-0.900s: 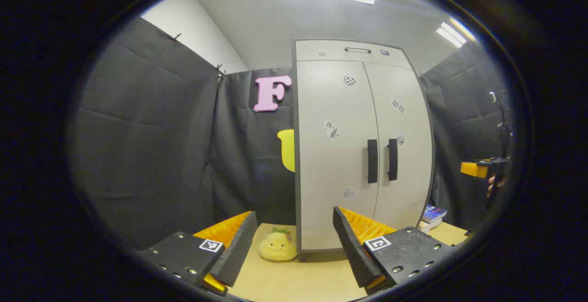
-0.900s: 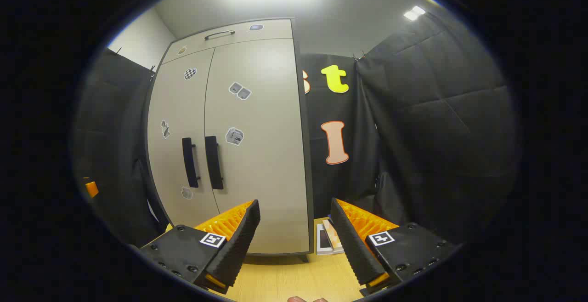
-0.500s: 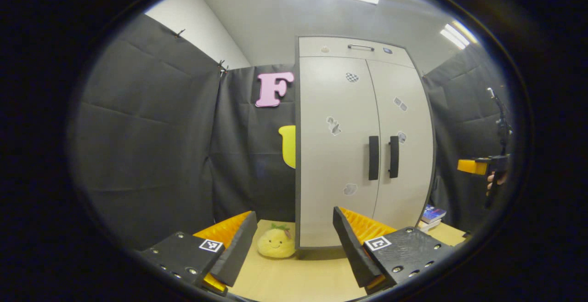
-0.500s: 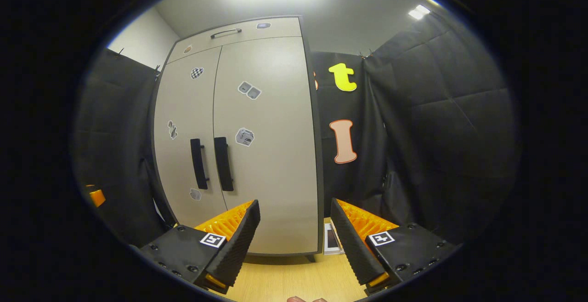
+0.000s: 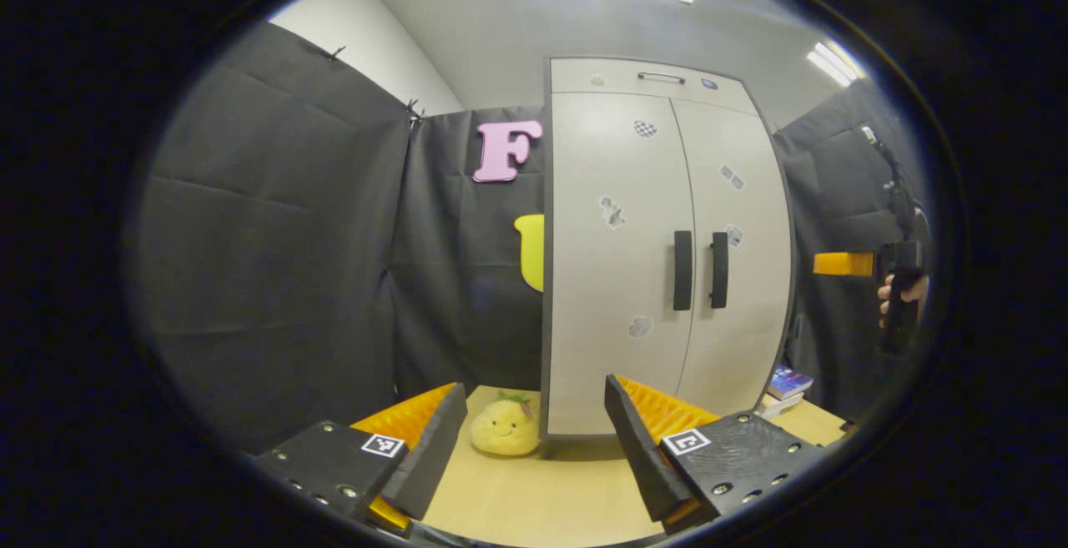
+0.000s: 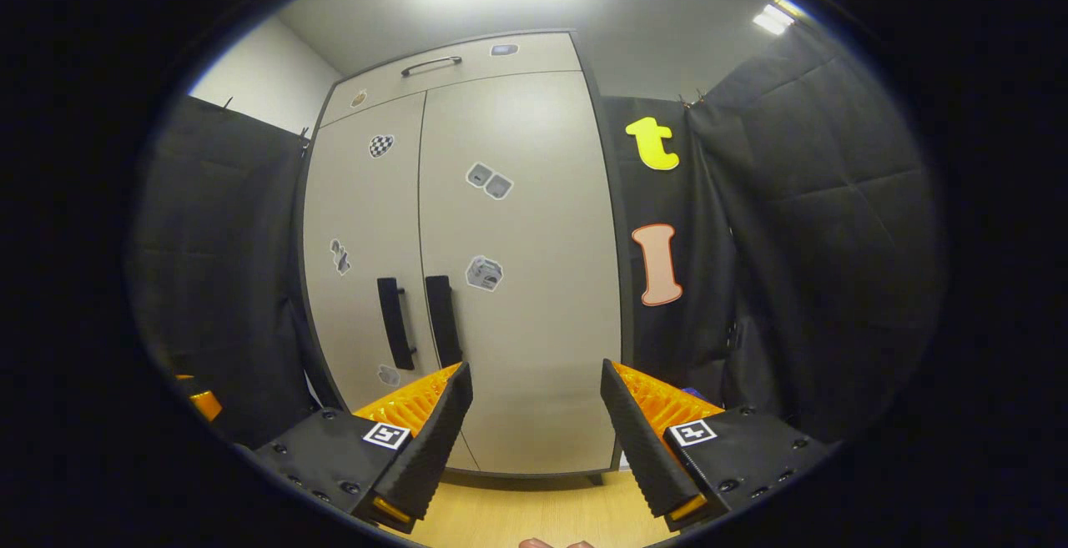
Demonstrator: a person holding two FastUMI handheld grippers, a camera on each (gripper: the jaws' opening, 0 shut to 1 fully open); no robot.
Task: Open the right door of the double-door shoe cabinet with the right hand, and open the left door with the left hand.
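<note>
A tall pale grey shoe cabinet (image 5: 659, 256) (image 6: 467, 264) stands on a wooden floor with both doors closed. Two black vertical handles sit side by side at the doors' meeting edge: left handle (image 5: 682, 270) (image 6: 395, 323) and right handle (image 5: 719, 270) (image 6: 443, 318). My left gripper (image 5: 534, 414) is open, well short of the cabinet, aimed at its left edge. My right gripper (image 6: 536, 394) is open, nearer the cabinet, with the right door's lower part between its fingers' line of sight. The right gripper (image 5: 844, 263) also shows at the far right of the left gripper view, held by a hand (image 5: 897, 291).
A yellow plush toy (image 5: 504, 429) lies on the floor by the cabinet's left corner. Books (image 5: 785, 384) are stacked on the floor to the cabinet's right. A narrow top drawer with a thin handle (image 5: 661, 77) caps the cabinet. Black cloth walls close in on both sides.
The right gripper has risen and come closer to the cabinet, swinging left so the handles sit nearer its centre. The left gripper has shifted slightly; the cabinet sits a bit higher in its view.
</note>
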